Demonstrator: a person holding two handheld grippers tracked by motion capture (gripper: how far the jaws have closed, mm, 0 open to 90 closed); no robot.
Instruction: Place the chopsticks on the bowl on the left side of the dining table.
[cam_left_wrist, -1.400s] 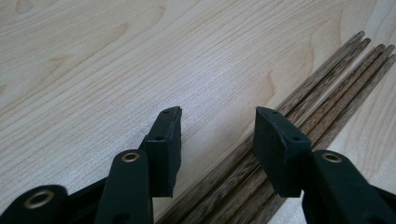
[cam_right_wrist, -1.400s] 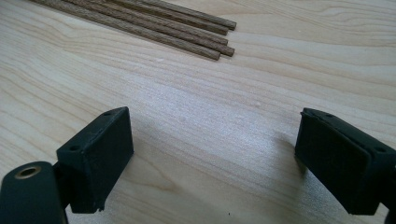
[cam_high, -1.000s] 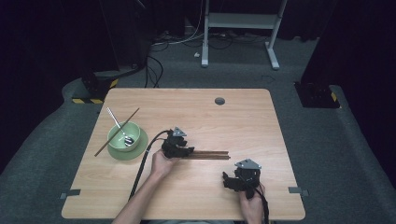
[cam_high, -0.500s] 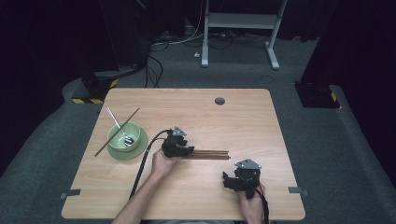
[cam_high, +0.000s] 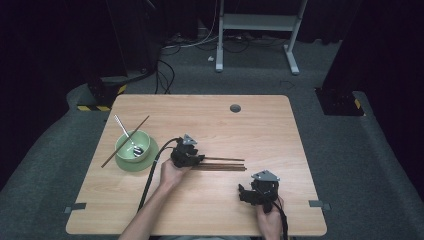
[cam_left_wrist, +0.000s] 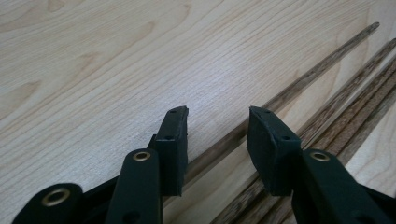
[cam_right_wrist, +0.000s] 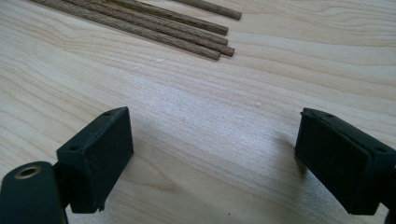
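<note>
My right gripper (cam_high: 248, 194) sits nearest me on the table (cam_high: 280, 130), its fingers (cam_right_wrist: 98, 156) spread wide over bare wood with nothing between them. The bundle of chopsticks (cam_high: 222, 164) lies a little beyond it and off to its left; in the right gripper view their blunt ends (cam_right_wrist: 219, 44) show near the top, well apart from my fingertips.

My left gripper (cam_high: 196, 159) is the nearer hand to the work. Its fingers (cam_left_wrist: 175, 135) are partly spread, straddling one chopstick (cam_left_wrist: 289, 93) that lies apart from the rest, but not yet pinching it. The sticks' long axis runs across the table, left to right, leading away from my left fingers, so I judge the pinch only needs the fingers to press together where they are.

Farther left, a green bowl (cam_high: 125, 146) on its plate holds a spoon (cam_high: 126, 134), with another chopstick (cam_high: 125, 141) slanted across the rim.

Against the earlier frames I see no change: both hands and the sticks lie as they did.
</note>
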